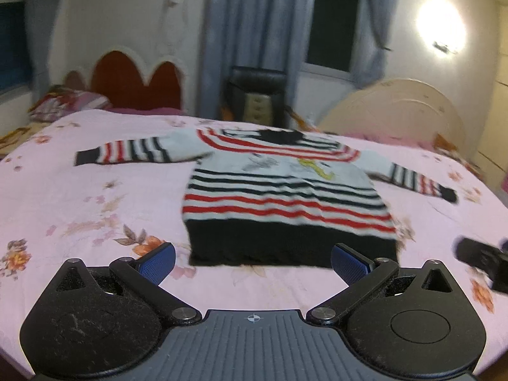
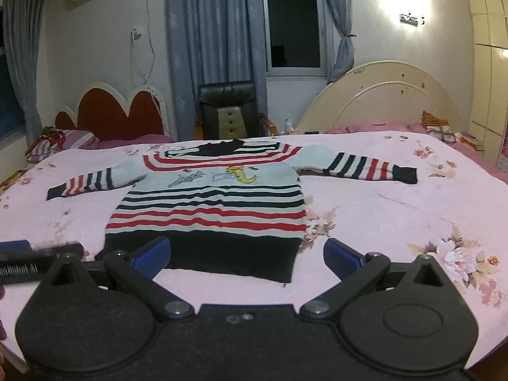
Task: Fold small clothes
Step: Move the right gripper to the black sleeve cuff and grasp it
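Left gripper (image 1: 253, 263) spread wide, empty, hovering just short of sweater's black hem. Right gripper (image 2: 247, 258) likewise spread, empty, at same hem. Striped sweater (image 2: 208, 204) lies flat, front up, on pink floral bedsheet (image 2: 397, 209), both sleeves stretched sideways, collar toward black chair (image 2: 227, 112) beyond far bed edge.

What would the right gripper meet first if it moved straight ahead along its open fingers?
Most likely the black hem band of the striped sweater, lying flat on the pink floral bedsheet. The right gripper is open and aimed at it; depth is unclear, so it might touch the sheet first.
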The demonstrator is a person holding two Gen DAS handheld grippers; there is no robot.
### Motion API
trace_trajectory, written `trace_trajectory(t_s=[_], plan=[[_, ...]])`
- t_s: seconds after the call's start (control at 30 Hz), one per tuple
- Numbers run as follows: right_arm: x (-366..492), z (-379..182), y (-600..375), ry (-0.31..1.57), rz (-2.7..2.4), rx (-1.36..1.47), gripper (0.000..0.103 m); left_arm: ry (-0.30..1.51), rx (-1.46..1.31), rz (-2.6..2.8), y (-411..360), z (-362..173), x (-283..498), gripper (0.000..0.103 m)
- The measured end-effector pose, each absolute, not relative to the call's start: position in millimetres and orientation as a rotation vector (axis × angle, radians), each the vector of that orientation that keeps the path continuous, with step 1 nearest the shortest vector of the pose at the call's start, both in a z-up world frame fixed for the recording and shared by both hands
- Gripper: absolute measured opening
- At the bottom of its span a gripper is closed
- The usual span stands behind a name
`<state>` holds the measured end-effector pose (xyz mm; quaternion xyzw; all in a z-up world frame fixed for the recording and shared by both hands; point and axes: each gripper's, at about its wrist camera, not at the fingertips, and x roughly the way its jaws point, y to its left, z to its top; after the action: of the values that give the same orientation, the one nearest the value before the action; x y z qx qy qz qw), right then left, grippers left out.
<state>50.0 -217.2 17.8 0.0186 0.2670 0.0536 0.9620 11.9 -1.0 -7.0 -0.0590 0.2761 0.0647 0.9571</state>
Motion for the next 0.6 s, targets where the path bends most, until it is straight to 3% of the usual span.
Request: trace_trajectory(t_s=[0.3,0.6], plan=[[82,10,-292,0.534,-0.013,0.212,0.102,0.549,-0.096,0.024,-28,-14,69,0.103],[185,-5,-408,0.483,-0.13,0.364,0.098,0.605,-0.21,0.066,-38,-33,191,0.103]])
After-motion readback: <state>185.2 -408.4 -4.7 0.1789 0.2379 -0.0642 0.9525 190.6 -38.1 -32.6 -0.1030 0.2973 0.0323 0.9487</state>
